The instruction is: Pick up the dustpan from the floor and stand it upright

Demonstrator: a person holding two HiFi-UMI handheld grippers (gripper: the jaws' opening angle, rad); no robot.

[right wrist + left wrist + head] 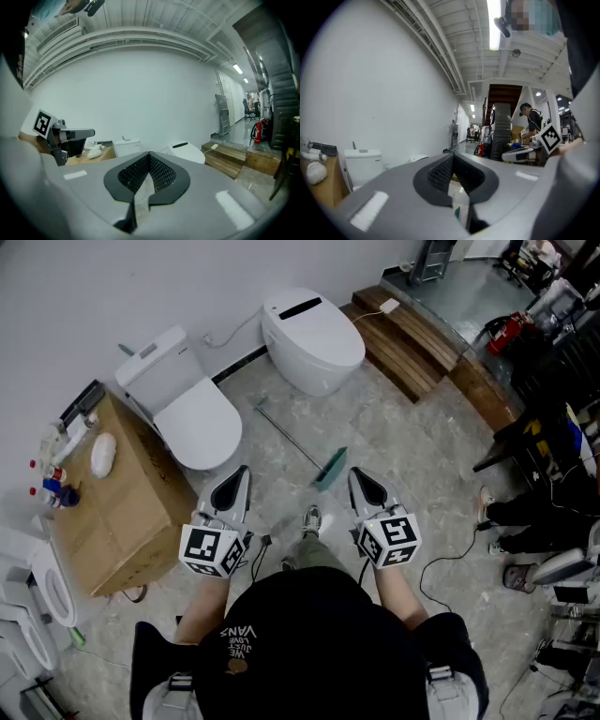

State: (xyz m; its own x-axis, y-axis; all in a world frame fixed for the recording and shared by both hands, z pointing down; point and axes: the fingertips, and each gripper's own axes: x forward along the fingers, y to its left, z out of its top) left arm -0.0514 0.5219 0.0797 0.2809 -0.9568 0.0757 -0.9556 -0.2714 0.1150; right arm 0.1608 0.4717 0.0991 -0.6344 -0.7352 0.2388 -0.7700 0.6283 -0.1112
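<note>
On the grey mottled floor (412, 456), just ahead of the two grippers, the dustpan (330, 468) is seen lying flat. Its pan is a small teal-green piece with a darker edge. From it a long, thin grey handle (286, 433) is stretched away toward the upper left, ending near the gap between the tank toilet (192, 418) and the oval white toilet (314, 338). The pan is placed between the two gripper tips, nearer the right gripper (361, 480), and is touched by neither. The left gripper (239, 474) is held just beside a cardboard box (122, 512). In the left gripper view its jaws are seen pressed together with nothing pinched between them. In the right gripper view the jaws are likewise closed on each other and empty.
</note>
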